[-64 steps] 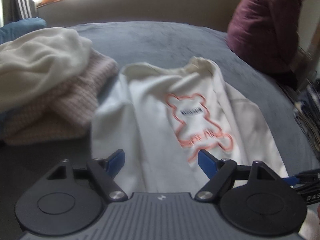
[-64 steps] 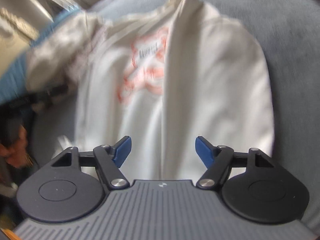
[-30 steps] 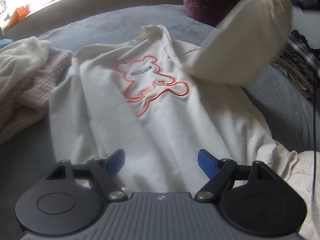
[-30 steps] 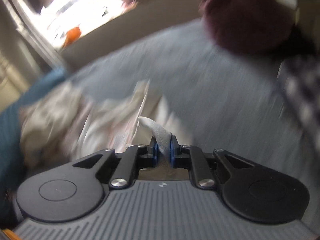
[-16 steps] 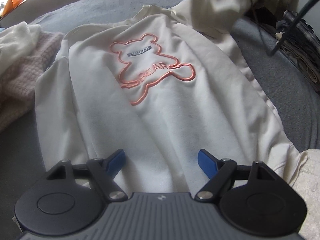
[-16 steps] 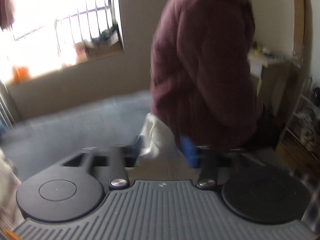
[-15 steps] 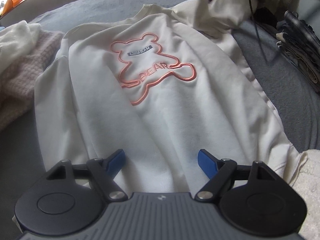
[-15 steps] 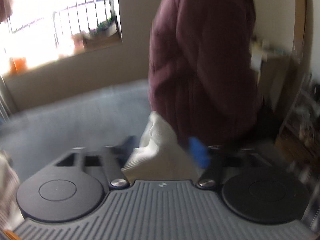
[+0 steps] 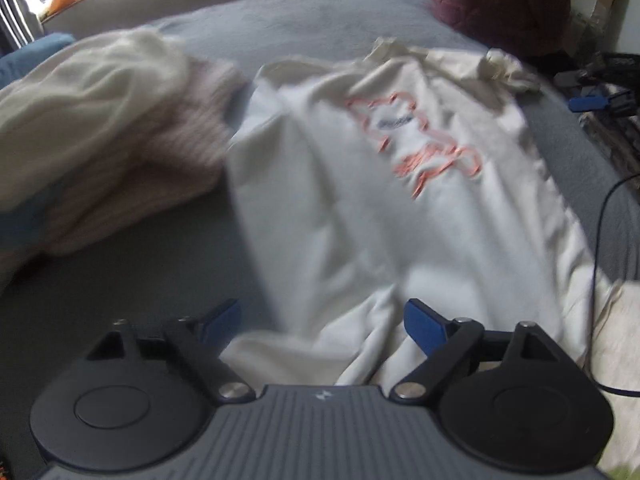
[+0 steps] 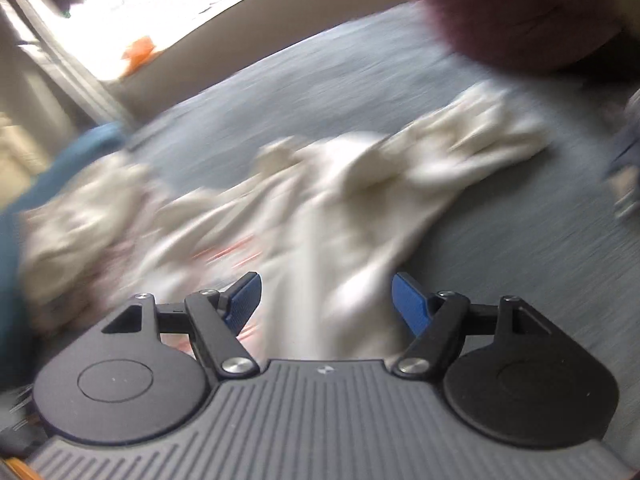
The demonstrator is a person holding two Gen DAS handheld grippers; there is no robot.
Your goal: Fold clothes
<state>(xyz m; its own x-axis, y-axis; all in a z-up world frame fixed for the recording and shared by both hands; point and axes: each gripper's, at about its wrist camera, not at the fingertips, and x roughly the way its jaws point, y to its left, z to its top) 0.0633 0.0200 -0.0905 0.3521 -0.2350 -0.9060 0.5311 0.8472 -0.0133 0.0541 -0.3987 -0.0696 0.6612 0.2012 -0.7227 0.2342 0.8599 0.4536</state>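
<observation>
A cream sweatshirt [image 9: 360, 200] with an orange bear outline lies face up on the grey bed [image 9: 320, 16]. Its right sleeve [image 9: 504, 68] is bunched beside the collar. My left gripper [image 9: 320, 314] hovers over the sweatshirt's lower left hem, jaws opening, with cloth below them but nothing pinched. In the blurred right wrist view, my right gripper [image 10: 326, 290] stands open above the sweatshirt [image 10: 328, 208], with the loose sleeve [image 10: 460, 140] lying ahead of it. One blue finger of the right gripper [image 9: 592, 102] shows at the left wrist view's right edge.
A cream garment [image 9: 88, 92] lies on a pink knit one [image 9: 172, 152] left of the sweatshirt. A person in a maroon top [image 9: 500, 0] sits at the far right. A black cable [image 9: 600, 240] hangs on the right, beside dark items [image 9: 616, 136].
My right gripper opened and let go of the raised sleeve, which dropped onto the bed, then sank toward the sweatshirt. My left gripper shifted left along the hem and its jaws widened.
</observation>
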